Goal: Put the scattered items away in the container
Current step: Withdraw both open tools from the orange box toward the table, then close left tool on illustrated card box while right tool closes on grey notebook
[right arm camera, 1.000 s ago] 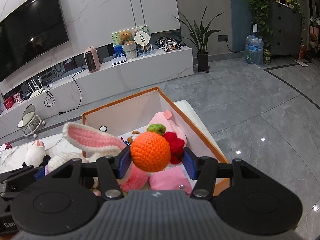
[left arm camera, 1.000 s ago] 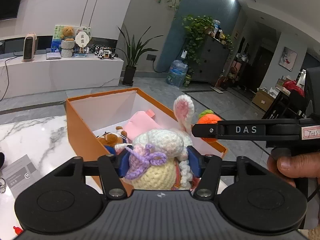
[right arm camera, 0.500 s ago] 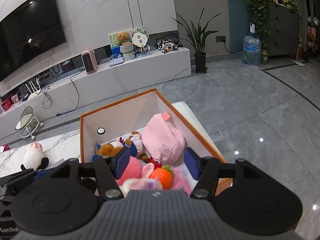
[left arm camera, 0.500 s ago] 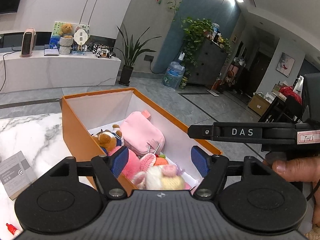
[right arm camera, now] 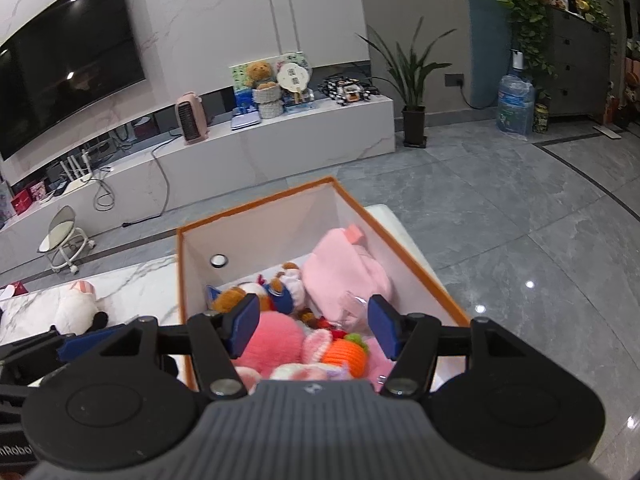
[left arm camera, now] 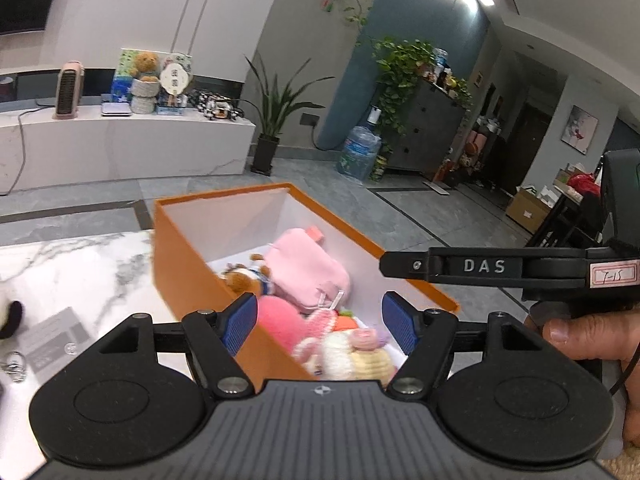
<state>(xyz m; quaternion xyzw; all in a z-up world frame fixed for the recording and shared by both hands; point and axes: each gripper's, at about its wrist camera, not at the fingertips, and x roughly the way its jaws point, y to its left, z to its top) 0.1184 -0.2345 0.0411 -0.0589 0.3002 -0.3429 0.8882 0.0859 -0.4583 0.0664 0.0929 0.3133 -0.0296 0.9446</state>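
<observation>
I hold two grippers above the near end of one orange box (right arm camera: 408,240). The left gripper (left arm camera: 320,322) has just been opening; its two blue pads (left arm camera: 239,322) now stand apart with nothing pressed between them. The right gripper (right arm camera: 314,326) is likewise parted and carries nothing; its jaws widened slightly within the last second. Directly below, inside the box, lie one crocheted rabbit (left arm camera: 352,356), one crocheted orange (right arm camera: 346,354) and one round pink plush (right arm camera: 276,340). Farther in rest one small brown bear (right arm camera: 236,300) and one pink pouch (right arm camera: 348,276) against the right wall. In the left view, one hand (left arm camera: 588,340) grips the other gripper's handle. One white plush (right arm camera: 74,310) remains outside on the marble table (left arm camera: 80,268), left of the box.
</observation>
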